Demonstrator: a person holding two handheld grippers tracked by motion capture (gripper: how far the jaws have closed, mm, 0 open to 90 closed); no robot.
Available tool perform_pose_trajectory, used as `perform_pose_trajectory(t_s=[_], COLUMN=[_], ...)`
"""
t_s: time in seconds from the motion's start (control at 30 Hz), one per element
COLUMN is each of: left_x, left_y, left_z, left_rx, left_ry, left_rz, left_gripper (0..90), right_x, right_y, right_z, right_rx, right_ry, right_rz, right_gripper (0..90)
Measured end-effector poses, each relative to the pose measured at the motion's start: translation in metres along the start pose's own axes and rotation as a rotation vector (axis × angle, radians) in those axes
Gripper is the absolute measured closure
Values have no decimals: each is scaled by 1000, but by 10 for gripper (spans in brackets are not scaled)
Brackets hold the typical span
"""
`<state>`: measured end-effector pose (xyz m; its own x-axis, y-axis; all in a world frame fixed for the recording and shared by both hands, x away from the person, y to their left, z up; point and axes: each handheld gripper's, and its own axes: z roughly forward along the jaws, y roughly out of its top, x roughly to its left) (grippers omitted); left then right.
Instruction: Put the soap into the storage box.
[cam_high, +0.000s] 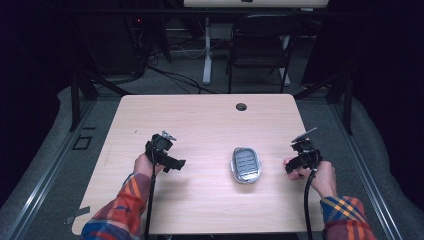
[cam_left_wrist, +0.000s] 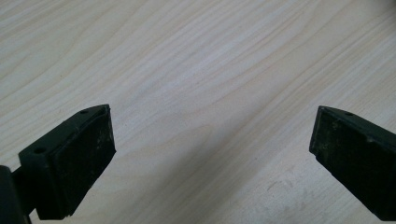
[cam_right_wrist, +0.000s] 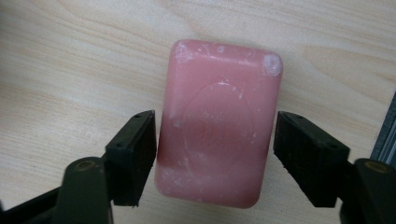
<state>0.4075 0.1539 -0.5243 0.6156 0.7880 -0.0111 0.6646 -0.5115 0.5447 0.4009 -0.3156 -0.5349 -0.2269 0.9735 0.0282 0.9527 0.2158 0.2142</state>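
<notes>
**What you have around the wooden table besides the job**

You see a pale wooden table (cam_high: 200, 120) with a small round cable hole (cam_high: 241, 106) near its far edge. A silvery oval dish (cam_high: 246, 164) with a ribbed grey insert lies on the table, right of its middle and towards its near edge. Beyond the far edge of the table a dark folding chair (cam_high: 260, 45) stands on the grey floor, with a white desk leg (cam_high: 206, 50) just left of it and black cables (cam_high: 175, 77) trailing between that leg and the table. Left of the table you find a black square outline (cam_high: 81, 143) marked on the floor, and a metal rail (cam_high: 45, 185) runs along that side.
</notes>
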Motion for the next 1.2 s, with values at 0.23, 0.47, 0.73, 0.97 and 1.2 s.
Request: perform_pose_trajectory(t_s=[0.23, 0.47, 0.73, 0.97, 1.2], left_x=[0, -1, 0, 0, 1], left_y=[0, 0, 0, 0, 0], left_z=[0, -1, -2, -2, -2], left_rx=[0, -5, -13, -14, -14], left_ry=[-1, -3, -2, -1, -4], left_rz=[2, 1, 1, 1, 1], left_gripper=[1, 1, 1, 1, 1], right_x=[0, 2, 4, 5, 4], right_y=[-1, 0, 1, 1, 0], right_z=[4, 3, -2, -4, -9], right_rx=[1, -5, 5, 4, -12], right_ry=[-4, -15, -29, -40, -29], right_rz=[2, 4, -37, -46, -67], right_gripper=[343, 362, 369, 370, 370])
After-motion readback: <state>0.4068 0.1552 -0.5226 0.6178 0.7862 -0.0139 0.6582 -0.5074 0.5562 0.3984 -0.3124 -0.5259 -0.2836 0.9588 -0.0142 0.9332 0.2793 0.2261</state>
